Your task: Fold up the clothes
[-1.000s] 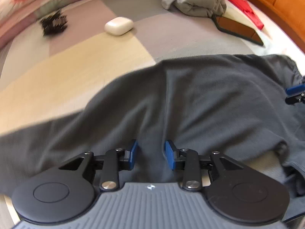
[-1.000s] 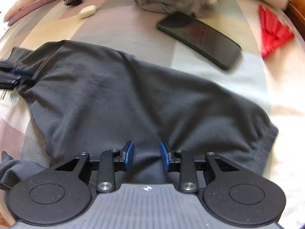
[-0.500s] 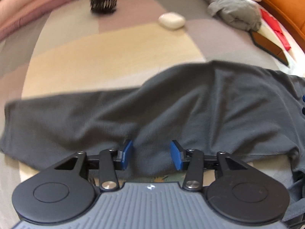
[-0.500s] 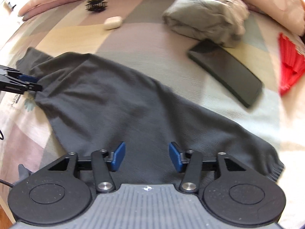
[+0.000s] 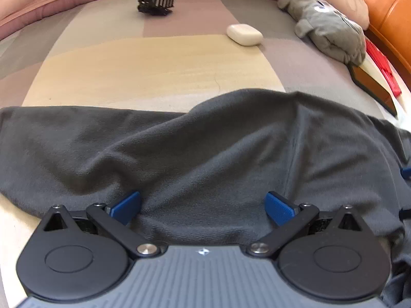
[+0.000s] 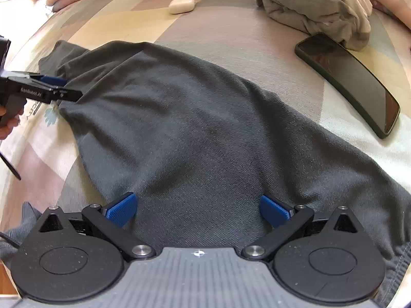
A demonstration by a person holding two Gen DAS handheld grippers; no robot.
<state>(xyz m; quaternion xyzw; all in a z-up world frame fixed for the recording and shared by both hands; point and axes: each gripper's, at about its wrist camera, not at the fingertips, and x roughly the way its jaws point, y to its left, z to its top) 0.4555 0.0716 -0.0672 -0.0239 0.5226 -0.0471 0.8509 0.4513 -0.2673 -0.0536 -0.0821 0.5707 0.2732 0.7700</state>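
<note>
- Patchwork bedding in cream, mauve and grey point(image 5: 159, 69) covers the bed, which carries everything in view.
- Dark grey garment point(image 5: 218, 154), the largest thing on the bed, lies spread across the cover in soft folds; in the right wrist view it runs from the upper left down to the lower right edge.
- Pale grey-green bundle of cloth point(image 6: 316, 2) sits crumpled at the far right of the bed, well apart from the dark garment.
- Left hand-held gripper point(image 5: 203, 206) points down onto the near edge of the dark garment; its jaws have just been opening and now stand wide, the blue pads point(image 5: 127, 205) resting at the cloth with fabric lying between them but not pinched.
- Right hand-held gripper point(image 6: 197, 209) likewise has jaws that have just been opening and now stand fully apart over the garment, the cloth lying loose between its blue pads point(image 6: 122, 209).
- Black phone point(image 6: 349, 82) lies flat just beside the pale bundle, near the garment's far edge.
- Red item point(image 5: 382, 66) lies beyond the phone at the bed's right side; what it is cannot be told.
- White rounded case point(image 5: 245, 34) rests on the cover past the garment.
- Black spiky object point(image 5: 155, 1), blurred, sits farthest back.
</note>
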